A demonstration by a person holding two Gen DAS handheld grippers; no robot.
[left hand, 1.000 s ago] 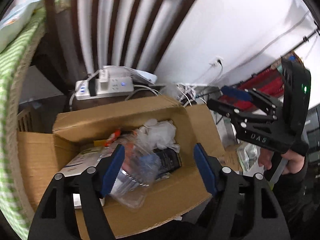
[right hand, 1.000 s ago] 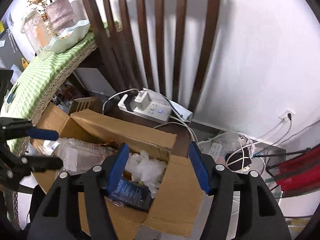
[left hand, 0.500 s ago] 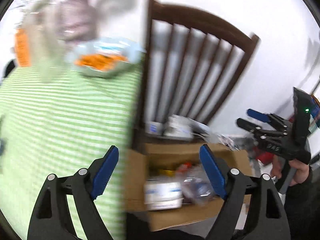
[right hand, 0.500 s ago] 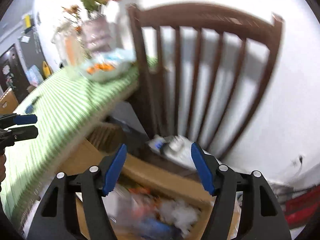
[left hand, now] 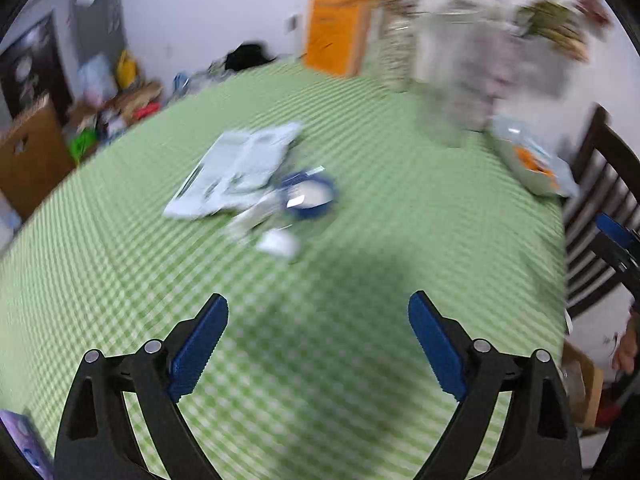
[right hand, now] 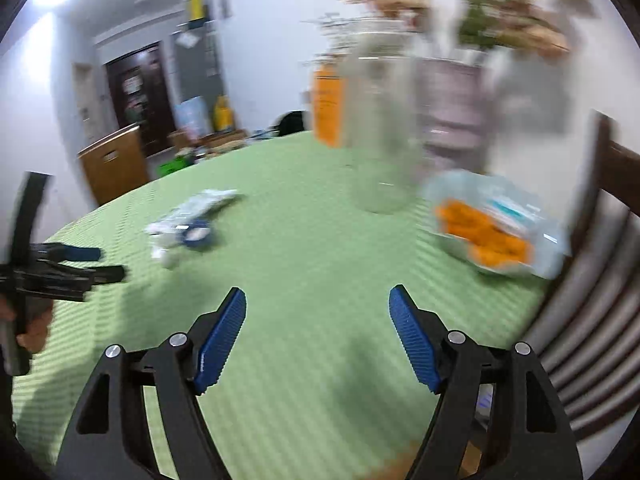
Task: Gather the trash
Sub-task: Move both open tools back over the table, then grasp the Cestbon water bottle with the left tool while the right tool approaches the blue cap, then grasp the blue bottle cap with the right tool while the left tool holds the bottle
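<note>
- Trash: flat pale wrapper/leaflet, blue-rimmed lid or cup thing and a small white crumpled bit, all bunched touching each other mid-table; blurred, can't tell exactly what each is
- They lie on the green checked tablecloth, well ahead of both tools, so prob. next pickup
- Left gripper: jaws spread wide, have just been opening, nothing between them; aimed down at the cloth toward the pile, looks like prep for a grab
- Right gripper: also spread, just been opening, empty; pile sits off to its left, nearer the left tool
- Farther out: tray w/ orange food, clear jar, vase, orange box at far edge – prob. not trash
- Chair at right rim
</note>
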